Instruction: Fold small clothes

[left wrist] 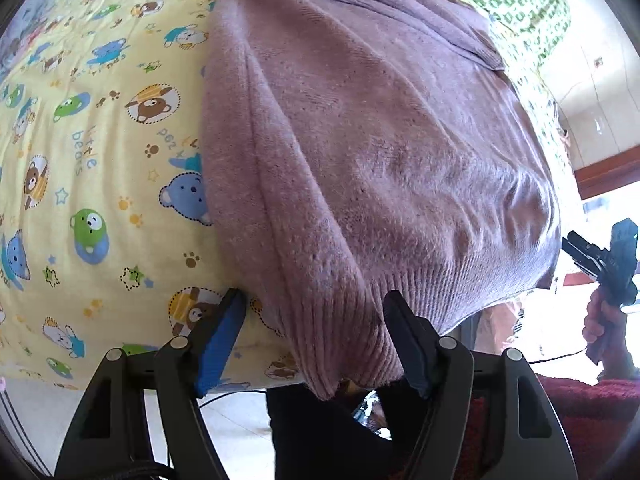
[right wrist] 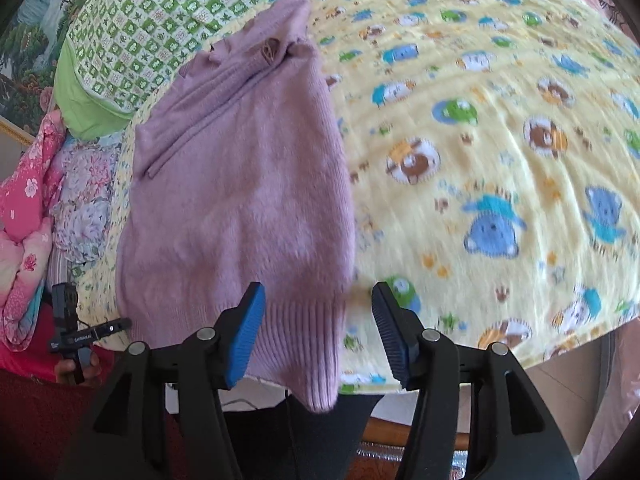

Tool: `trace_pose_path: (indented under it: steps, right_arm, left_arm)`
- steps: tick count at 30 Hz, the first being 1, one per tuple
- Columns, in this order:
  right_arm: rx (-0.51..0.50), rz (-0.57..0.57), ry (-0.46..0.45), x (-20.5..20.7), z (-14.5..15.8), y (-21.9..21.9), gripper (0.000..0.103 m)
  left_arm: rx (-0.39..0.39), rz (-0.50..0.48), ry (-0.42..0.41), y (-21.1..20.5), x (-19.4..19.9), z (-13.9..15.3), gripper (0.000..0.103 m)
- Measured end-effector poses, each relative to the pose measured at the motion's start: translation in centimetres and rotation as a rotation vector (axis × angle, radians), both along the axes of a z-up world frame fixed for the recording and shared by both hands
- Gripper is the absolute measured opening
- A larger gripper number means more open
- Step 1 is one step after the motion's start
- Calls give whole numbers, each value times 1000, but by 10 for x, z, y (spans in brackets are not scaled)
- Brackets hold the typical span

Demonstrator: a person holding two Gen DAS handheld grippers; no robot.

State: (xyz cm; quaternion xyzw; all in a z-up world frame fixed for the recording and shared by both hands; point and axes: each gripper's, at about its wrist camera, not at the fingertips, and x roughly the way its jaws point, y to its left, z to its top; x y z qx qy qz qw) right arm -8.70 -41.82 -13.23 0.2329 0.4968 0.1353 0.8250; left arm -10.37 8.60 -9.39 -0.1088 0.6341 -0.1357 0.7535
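A mauve knitted sweater lies on a yellow bear-print blanket, its sleeve folded across the body and its ribbed hem hanging over the near edge. It also shows in the right wrist view. My left gripper is open, its fingers on either side of the hem corner without touching it. My right gripper is open at the hem's right corner, one finger over the ribbing. The right gripper also shows in the left wrist view, and the left gripper in the right wrist view.
A green checked quilt lies beyond the sweater. Pink floral bedding is piled at the left. The blanket's near edge drops to the floor. The person's red sleeve and dark trousers are below the edge.
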Motion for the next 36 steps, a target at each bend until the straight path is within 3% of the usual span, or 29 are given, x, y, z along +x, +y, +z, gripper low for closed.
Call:
trace_pose_path:
  steps: [1,3,5,9,14,15,17,19,21,23,25,29,36]
  right_arm:
    - [8,8,7,-2,-3,0,57]
    - [22,22,7,-4,-8,3,57]
    - [40,28,-5,-6,-11,7,57]
    - [92,68,-19,-10,-16,12,57]
    - [157,80,-24,-14,-20,9,58]
    - [172,86,-28,-13,-20,11,54]
    - [154,100,-27,-9,-21,18,9]
    - [156,79,-14,-4,-19,19,8]
    - [248,35,-95,-13,1,4,8]
    - [256,22,-132,-24,18,-12,7]
    - [208,42,-90,-32,15,-22,7]
    - [245,73,-22,-43,0,-19,7]
    - [343,69,-97,-24,20,-18,7]
  left_arm:
    - [6,-14,-12,-2,-1,0,60]
    - [19,-44,-26,-6,-1,-1,28]
    - [1,-69,-21,-9,0,-1,10]
    - [-7,-110,-69,-16,-2,9,8]
    - [-109,-54,-94,1,-3,21,7]
    - [-127,-37,-99,6,-1,24,7]
    - [-146,-18,-104,13,2,28,7]
    - [-155,1,-114,22,5,35,7]
    - [-163,6,-140,28,6,48,7]
    - [-197,17,-148,38,1,57,7]
    - [-217,29,-123,45,-6,52,6]
    - [-223,63,-57,48,-25,35,6]
    - [-291,131,-119,51,-12,58,6]
